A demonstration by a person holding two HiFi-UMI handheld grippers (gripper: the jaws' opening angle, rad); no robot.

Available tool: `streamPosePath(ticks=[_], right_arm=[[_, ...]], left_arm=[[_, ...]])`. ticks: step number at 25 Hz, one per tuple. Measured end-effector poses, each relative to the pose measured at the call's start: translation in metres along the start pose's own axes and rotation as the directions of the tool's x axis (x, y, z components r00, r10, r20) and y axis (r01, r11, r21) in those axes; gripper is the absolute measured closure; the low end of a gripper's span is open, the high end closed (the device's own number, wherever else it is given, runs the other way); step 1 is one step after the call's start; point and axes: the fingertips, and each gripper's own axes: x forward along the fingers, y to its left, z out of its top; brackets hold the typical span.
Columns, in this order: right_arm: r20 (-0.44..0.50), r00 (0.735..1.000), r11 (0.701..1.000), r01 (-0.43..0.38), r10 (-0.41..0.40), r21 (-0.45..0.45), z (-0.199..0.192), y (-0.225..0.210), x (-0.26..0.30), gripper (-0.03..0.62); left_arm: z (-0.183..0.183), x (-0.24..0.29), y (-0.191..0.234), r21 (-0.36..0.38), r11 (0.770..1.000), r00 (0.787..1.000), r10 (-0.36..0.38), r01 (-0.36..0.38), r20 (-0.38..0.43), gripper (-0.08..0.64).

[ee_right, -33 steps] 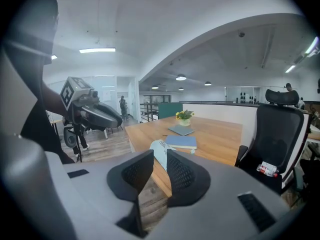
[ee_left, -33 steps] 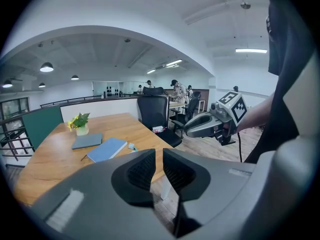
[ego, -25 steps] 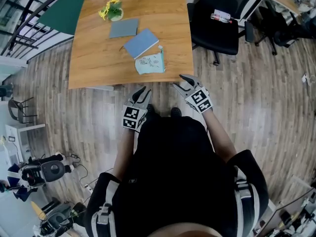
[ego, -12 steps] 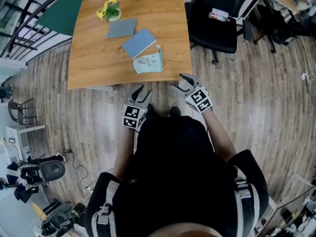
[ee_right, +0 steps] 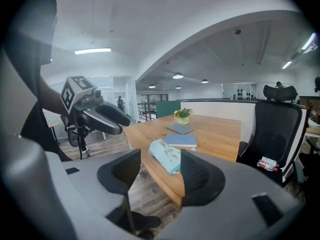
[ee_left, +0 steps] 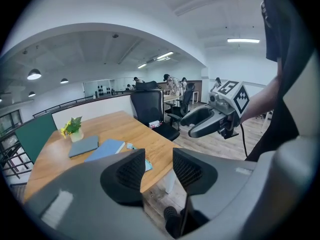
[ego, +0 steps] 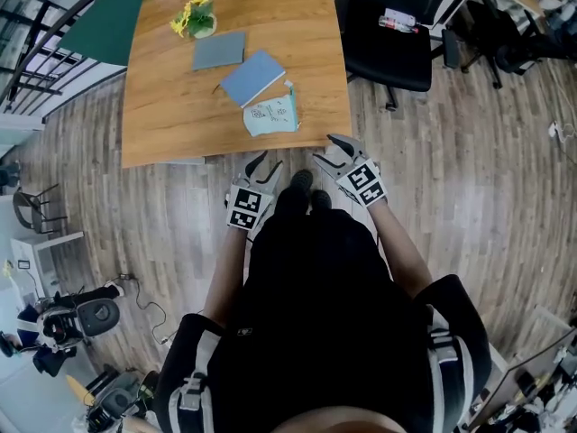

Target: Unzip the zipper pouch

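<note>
Wooden table (ego: 171, 106) — potted flowers (ego: 196, 16), grey notebook (ego: 218, 50), blue notebook (ego: 253, 78), zipper pouch (ego: 271, 115) nearest its edge.

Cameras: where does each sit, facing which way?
Head view: on the person's head, steeply down at table and zipper pouch; torso, arms, left gripper, right gripper show.
Left gripper view: on it, facing the table; open jaws, right gripper.
Right gripper view: on it, facing the zipper pouch; open jaws, left gripper.
Shared: table, zipper pouch.

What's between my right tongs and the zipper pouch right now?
Nothing: only bare table lies between the right tongs and the zipper pouch; the head view shows it.
</note>
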Motion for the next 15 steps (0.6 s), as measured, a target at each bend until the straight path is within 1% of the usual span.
streamPosePath(ticks=[4,7,10,15], right_arm=[[-0.028,0.999,0.999,0.034,-0.034,0.021,-0.006,-0.010,0.012,0.342],[-0.045,0.997,0.998,0.058,-0.057,0.026,-0.006,-0.015,0.019,0.345],[-0.066,0.995,0.997,0.079,-0.077,0.026,-0.005,-0.020,0.023,0.347],[-0.085,0.991,0.994,0.107,-0.104,0.037,-0.008,-0.030,0.029,0.350]], left_arm=[[-0.008,0.027,0.009,0.072,0.996,0.998,-0.051,0.053,-0.036,0.388],[-0.019,0.052,0.016,0.138,0.985,0.993,-0.092,0.102,-0.072,0.388],[-0.032,0.081,0.020,0.217,0.964,0.984,-0.132,0.155,-0.117,0.388],[-0.059,0.126,0.022,0.326,0.917,0.966,-0.173,0.230,-0.193,0.388]])
